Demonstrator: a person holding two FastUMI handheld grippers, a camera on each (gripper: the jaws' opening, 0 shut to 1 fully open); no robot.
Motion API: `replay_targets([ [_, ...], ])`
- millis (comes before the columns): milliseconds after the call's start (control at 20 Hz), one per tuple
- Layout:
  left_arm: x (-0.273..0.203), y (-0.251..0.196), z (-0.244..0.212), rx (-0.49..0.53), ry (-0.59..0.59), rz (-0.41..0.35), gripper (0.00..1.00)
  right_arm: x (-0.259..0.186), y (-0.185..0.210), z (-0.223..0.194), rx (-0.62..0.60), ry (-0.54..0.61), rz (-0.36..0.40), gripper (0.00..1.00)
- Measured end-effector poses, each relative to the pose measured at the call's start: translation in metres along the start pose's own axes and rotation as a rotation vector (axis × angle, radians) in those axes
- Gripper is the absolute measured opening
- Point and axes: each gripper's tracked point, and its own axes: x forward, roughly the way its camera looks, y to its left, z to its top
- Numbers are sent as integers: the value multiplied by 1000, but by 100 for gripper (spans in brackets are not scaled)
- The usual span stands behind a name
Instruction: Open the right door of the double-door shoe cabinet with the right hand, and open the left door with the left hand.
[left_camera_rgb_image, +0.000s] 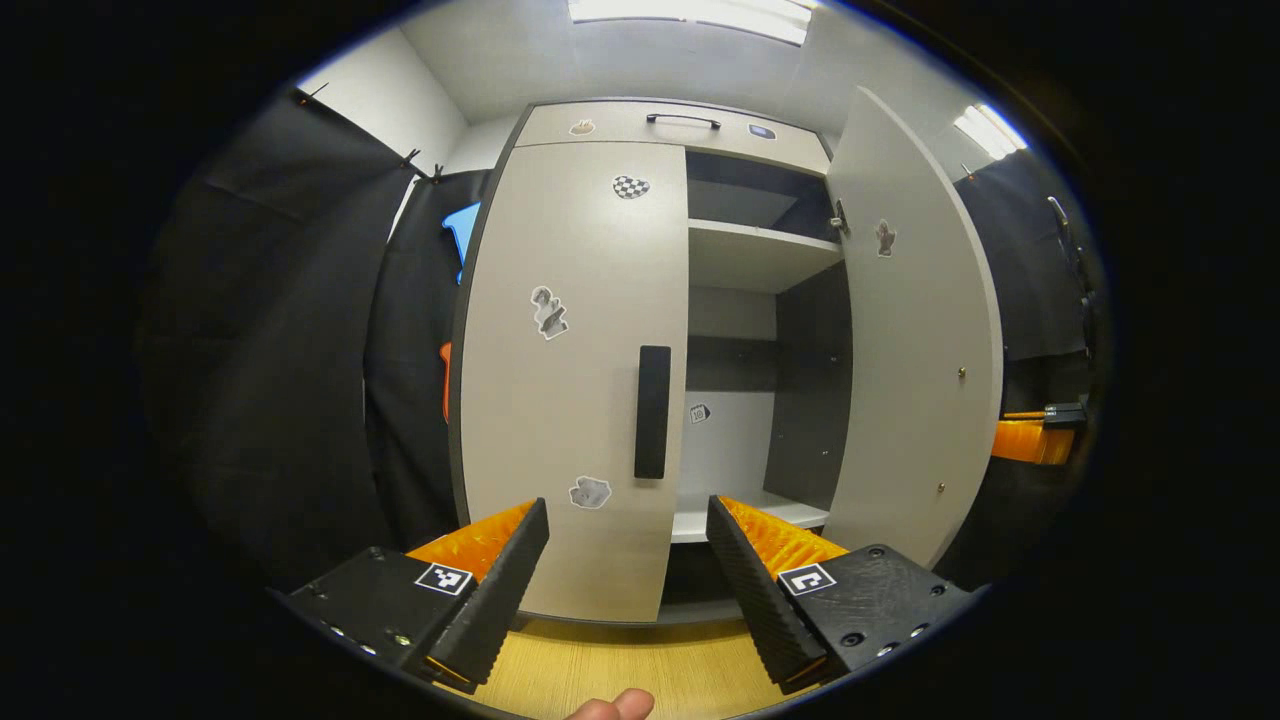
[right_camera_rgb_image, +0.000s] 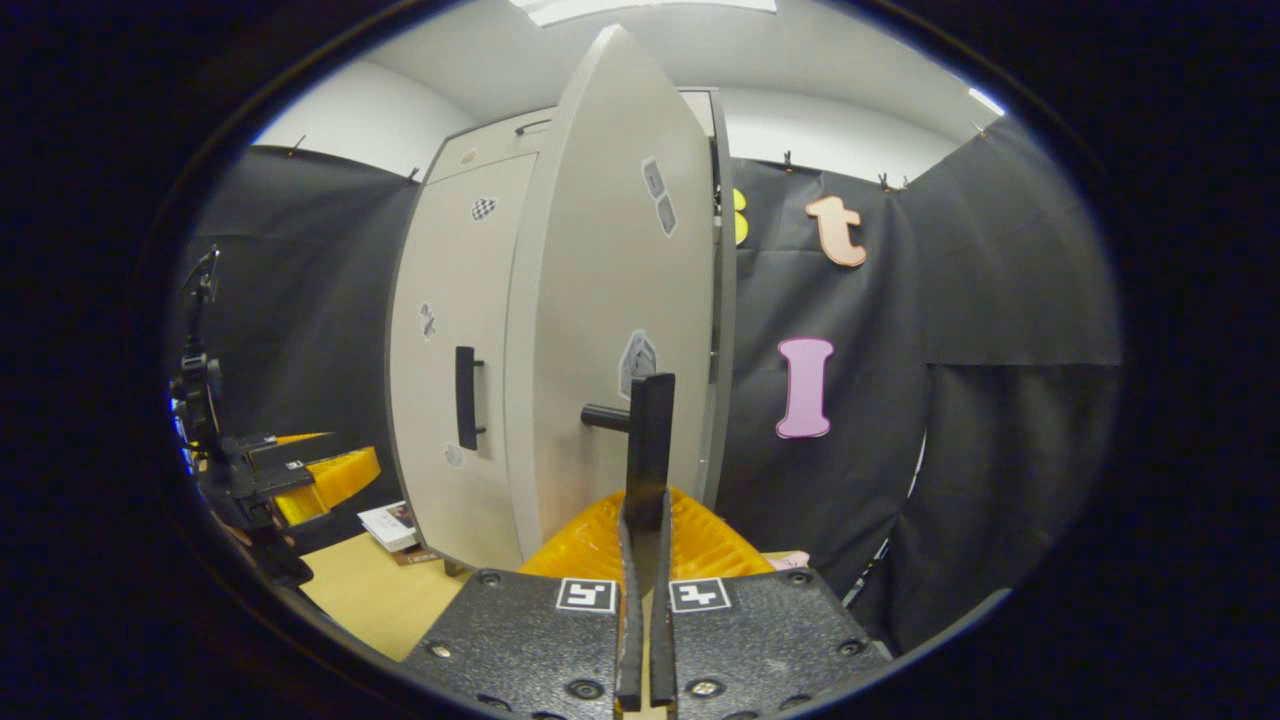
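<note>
Two doors: right door (left_camera_rgb_image: 915, 330) swung open, left door (left_camera_rgb_image: 570, 370) closed | right gripper (right_camera_rgb_image: 643, 520) jaws clamped on right handle (right_camera_rgb_image: 650, 440) | left gripper (left_camera_rgb_image: 628, 560) jaws apart (touching nothing)

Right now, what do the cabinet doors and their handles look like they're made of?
The doors, the shut left door and the open right door, look like laminated board: flat, matte, light grey, with a thin darker edge. That is a guess from the surface. The left handle and right handle are matte black bars, plastic or painted metal; I cannot tell which.
</note>
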Motion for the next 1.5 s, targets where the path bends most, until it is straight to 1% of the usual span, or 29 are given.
replay_targets([
  [100,3,1,-2,3,2,10,95,0,-3,0,-7,-4,-13,6],
  [350,11,2,-9,2,14,9,95,-1,-26,1,-18,-14,-106,4],
  [550,17,1,-13,1,20,4,95,-1,-35,-1,28,-21,-136,4],
  [600,18,2,-13,0,20,5,84,-1,-32,0,39,-25,-128,3],
  [650,20,1,-15,-6,21,5,95,1,-30,0,35,-28,-121,2],
  [800,20,-8,-23,-24,41,-27,95,1,-37,2,7,-34,-128,3],
  [900,19,-5,-24,-5,42,-13,95,0,-37,2,19,-35,-138,2],
  [950,18,-3,-24,1,38,-6,95,-2,-36,1,27,-32,-146,3],
  [1050,20,-2,-24,-23,25,-8,95,-12,-40,0,13,-37,-181,4],
  [1150,18,-6,-29,-64,31,-30,95,-22,-40,1,9,-38,-210,3],
  [1250,17,-10,-34,-74,42,-52,95,-30,-38,2,-5,-43,-226,3],
  [1350,16,-6,-34,-58,42,-51,95,-32,-25,4,7,-57,-197,3],
  [1500,9,-4,-34,-45,27,-61,95,-33,-7,0,-1,-43,-150,4],
])
